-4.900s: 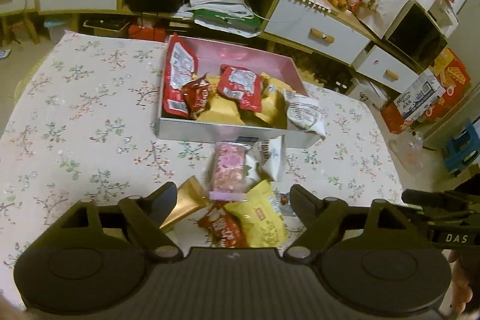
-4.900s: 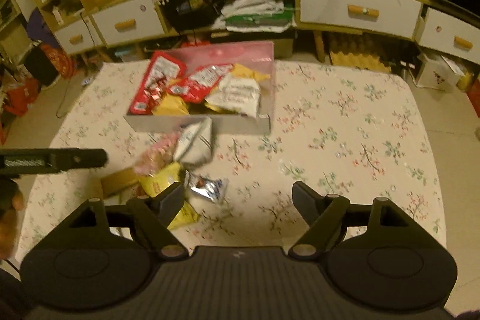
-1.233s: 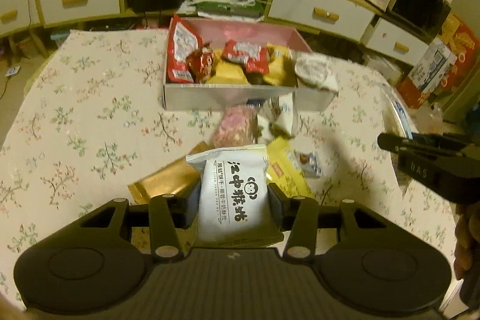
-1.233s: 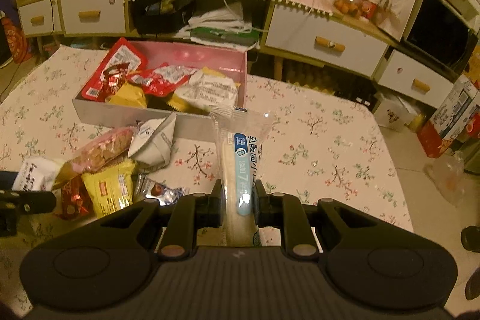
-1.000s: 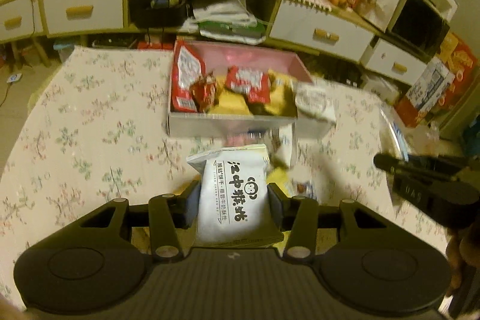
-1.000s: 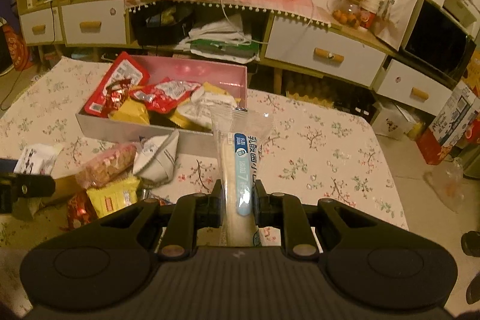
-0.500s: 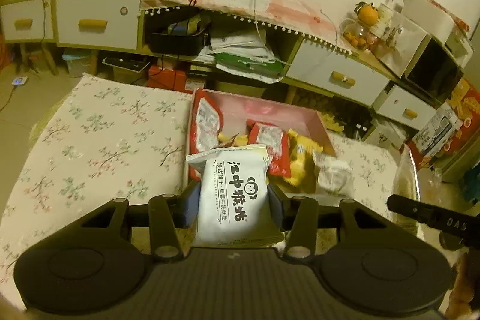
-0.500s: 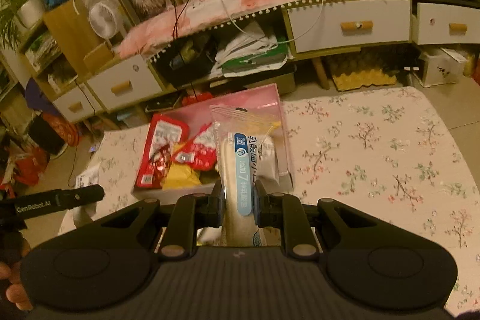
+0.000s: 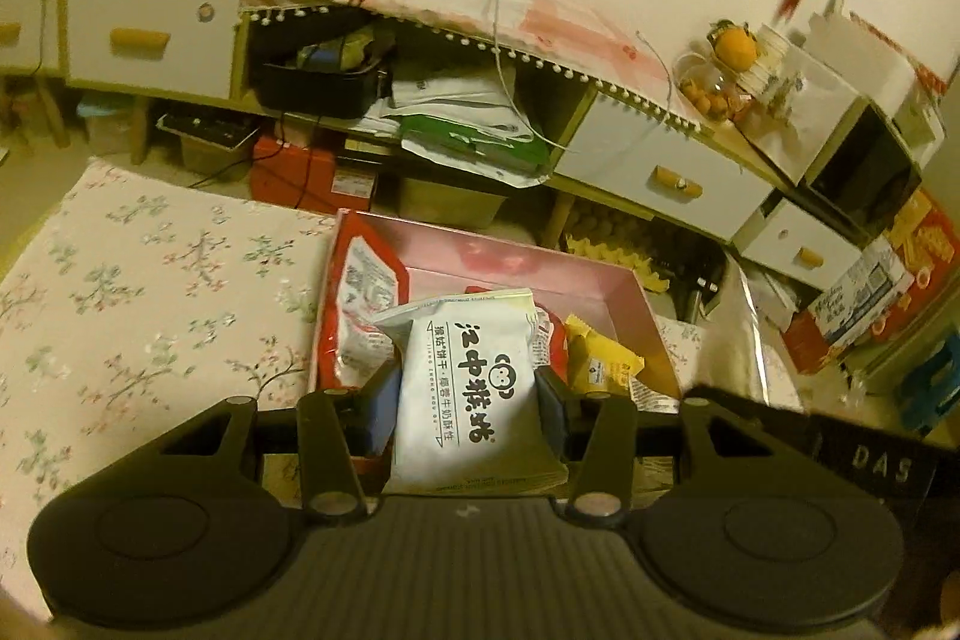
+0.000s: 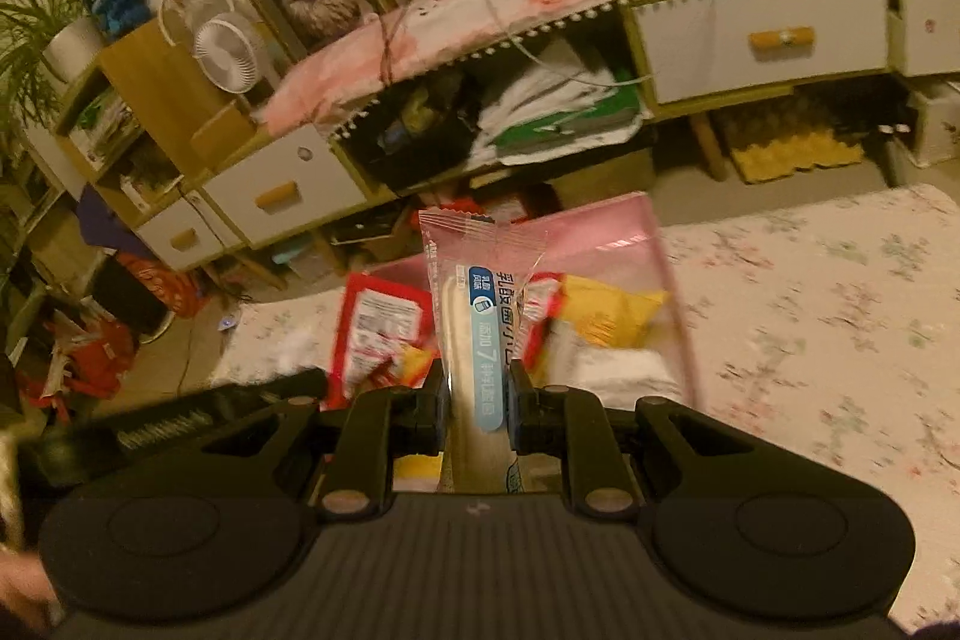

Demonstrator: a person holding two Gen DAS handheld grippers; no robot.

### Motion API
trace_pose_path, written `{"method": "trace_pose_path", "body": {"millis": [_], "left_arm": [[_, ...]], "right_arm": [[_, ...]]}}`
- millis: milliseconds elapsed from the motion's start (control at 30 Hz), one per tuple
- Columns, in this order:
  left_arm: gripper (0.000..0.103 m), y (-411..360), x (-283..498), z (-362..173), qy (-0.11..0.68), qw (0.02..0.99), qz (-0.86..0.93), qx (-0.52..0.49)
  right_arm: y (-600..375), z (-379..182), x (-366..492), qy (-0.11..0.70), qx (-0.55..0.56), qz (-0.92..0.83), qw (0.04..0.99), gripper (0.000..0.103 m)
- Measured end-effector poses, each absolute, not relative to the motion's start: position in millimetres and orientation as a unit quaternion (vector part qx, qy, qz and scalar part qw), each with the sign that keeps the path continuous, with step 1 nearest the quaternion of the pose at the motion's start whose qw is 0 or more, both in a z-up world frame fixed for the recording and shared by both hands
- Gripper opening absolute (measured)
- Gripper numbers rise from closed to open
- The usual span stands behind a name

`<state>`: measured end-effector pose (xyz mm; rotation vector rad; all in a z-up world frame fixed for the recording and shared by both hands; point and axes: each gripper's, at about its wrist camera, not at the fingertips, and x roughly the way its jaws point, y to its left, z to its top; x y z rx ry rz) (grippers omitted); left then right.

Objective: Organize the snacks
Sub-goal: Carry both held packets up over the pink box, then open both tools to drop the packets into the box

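Observation:
My left gripper (image 9: 468, 388) is shut on a white biscuit packet (image 9: 465, 388) with black print, held upright over the near edge of the pink box (image 9: 522, 268). Inside the box lie a red packet (image 9: 360, 298) and a yellow packet (image 9: 600, 361). My right gripper (image 10: 477, 388) is shut on a long clear-wrapped snack stick with a blue label (image 10: 480, 340), also above the pink box (image 10: 606, 226), which holds red packets (image 10: 375, 325) and a yellow packet (image 10: 606, 313). The right gripper's side (image 9: 840, 454) shows at the lower right of the left wrist view.
The floral tablecloth (image 9: 132, 292) spreads left of the box, and more of it (image 10: 828, 316) lies to the right. Behind the table stand a low cabinet with white drawers (image 9: 150, 34), a cluttered shelf, a fan (image 10: 225, 52) and boxes on the floor.
Both grippers have moved forward from the loose snack pile to over the pink box, each keeping its packet. The right wrist view has swung left and rolled.

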<state>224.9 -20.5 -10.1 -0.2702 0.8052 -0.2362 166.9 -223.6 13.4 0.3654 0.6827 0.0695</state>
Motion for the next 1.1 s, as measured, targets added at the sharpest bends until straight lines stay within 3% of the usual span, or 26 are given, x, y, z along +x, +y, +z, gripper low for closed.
{"method": "trace_pose_path", "body": {"millis": [300, 367, 467, 1100], "left_arm": [[0.055, -30.2, 234.7, -25.4, 0.387, 0.908, -0.128, -0.098], [0.061, -28.7, 234.6, -24.3, 0.379, 0.912, -0.126, -0.092], [0.066, -25.8, 232.4, -20.5, 0.370, 0.917, -0.120, -0.085], [0.069, -13.3, 205.8, 2.1, 0.387, 0.907, -0.132, -0.100]], "right_arm": [[-214.6, 0.7, 187.6, 0.329, 0.202, 0.049, 0.921, 0.017], [-213.7, 0.0, 187.3, 0.323, 0.197, 0.038, 0.925, 0.026], [-214.8, 0.4, 184.9, 0.317, 0.195, 0.027, 0.928, 0.031], [-205.1, 18.0, 164.2, 0.346, 0.112, 0.029, 0.931, 0.038]]}}
